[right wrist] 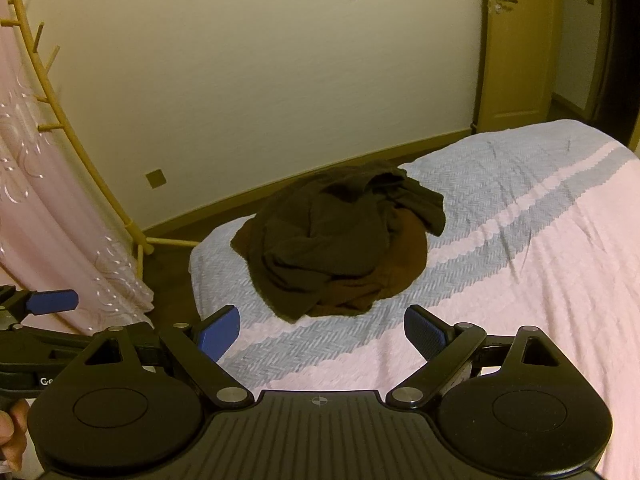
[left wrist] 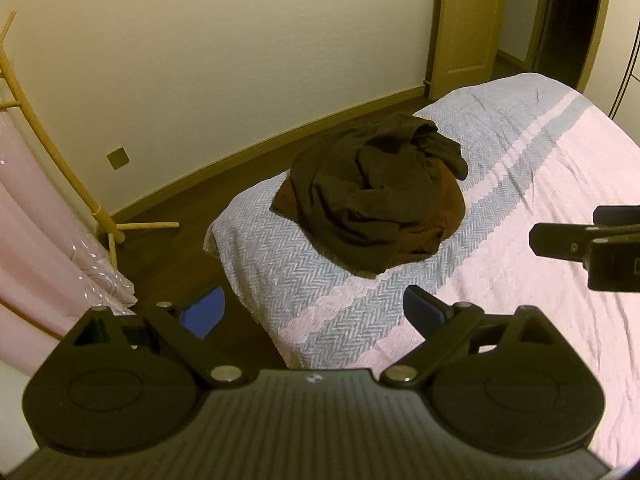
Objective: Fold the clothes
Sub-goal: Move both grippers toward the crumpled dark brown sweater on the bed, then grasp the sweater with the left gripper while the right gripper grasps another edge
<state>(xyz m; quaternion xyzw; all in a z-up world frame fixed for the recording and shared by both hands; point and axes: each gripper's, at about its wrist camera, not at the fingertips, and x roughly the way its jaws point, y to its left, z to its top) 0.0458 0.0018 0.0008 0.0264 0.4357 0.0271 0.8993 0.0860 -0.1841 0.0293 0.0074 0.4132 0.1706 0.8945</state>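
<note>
A crumpled heap of dark clothes (left wrist: pixel 372 192), a dark olive-grey garment on top of a brown one (left wrist: pixel 448 204), lies near the corner of the bed (left wrist: pixel 520 264). The same heap (right wrist: pixel 336 244) shows in the right wrist view. My left gripper (left wrist: pixel 316 312) hovers short of the heap over the bed's corner, open, nothing between its blue pads. My right gripper (right wrist: pixel 322 332) is also open and empty, above the bedspread in front of the heap. The right gripper's body shows at the right edge of the left wrist view (left wrist: pixel 592 244).
The bedspread is pink with blue herringbone bands (right wrist: pixel 500 208). A bamboo clothes rack (left wrist: pixel 52 148) with pink plastic-covered garments (right wrist: pixel 48 216) stands left of the bed. Dark floor (left wrist: pixel 192 256), a wall and an open wooden door (right wrist: pixel 516 44) lie beyond. A hand (right wrist: pixel 12 436) shows at lower left.
</note>
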